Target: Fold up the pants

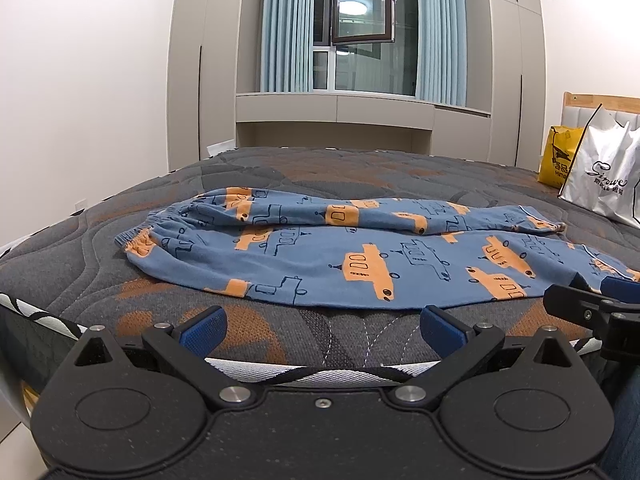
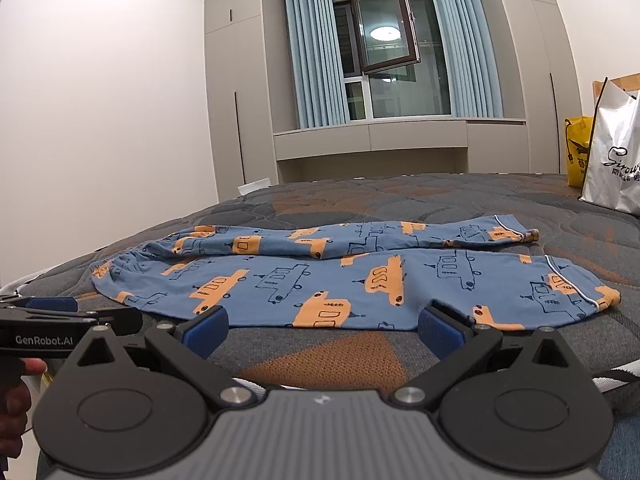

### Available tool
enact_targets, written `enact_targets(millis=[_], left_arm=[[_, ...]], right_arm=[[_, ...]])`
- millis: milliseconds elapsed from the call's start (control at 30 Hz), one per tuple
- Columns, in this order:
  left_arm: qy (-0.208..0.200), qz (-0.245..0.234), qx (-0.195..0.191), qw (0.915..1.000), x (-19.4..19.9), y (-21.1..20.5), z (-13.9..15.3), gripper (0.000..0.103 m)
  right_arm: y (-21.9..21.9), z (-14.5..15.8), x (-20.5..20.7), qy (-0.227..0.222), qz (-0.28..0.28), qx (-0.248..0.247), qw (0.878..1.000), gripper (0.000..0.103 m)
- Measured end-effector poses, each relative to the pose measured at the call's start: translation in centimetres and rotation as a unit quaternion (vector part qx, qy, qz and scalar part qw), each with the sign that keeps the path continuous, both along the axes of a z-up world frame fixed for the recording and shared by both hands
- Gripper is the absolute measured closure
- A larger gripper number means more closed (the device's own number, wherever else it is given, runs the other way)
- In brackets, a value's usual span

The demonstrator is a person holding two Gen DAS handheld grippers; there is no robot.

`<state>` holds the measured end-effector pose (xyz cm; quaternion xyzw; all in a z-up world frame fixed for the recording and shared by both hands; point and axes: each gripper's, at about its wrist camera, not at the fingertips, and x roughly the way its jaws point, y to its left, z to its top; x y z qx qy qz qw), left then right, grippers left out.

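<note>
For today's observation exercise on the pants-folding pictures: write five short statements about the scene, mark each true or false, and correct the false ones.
1. The pants lie spread flat on the bed. True.
2. The left gripper is clamped on the waistband. False: its jaws are open and hold nothing.
3. The right gripper is open, at the near edge of the pants. True.
4. The pants are plain grey. False: blue with orange vehicles.
5. A white bag stands on the bed's left side. False: it stands on the right, by a yellow bag.

Home bedroom: mattress (image 1: 360,172), curtains (image 1: 284,28), wardrobes (image 1: 200,60).
</note>
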<state>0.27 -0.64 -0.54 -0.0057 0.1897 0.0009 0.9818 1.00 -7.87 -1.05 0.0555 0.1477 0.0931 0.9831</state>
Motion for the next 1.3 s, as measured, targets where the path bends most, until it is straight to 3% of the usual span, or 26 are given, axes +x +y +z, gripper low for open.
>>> enact_targets(millis=[1300], left_arm=[[0.021,0.000,-0.012,0.9997,1.5,0.4,-0.5,0.000]], right_arm=[[0.1,-0.4,1.1,0.016,-0.003,0.011,1.000,0.000]])
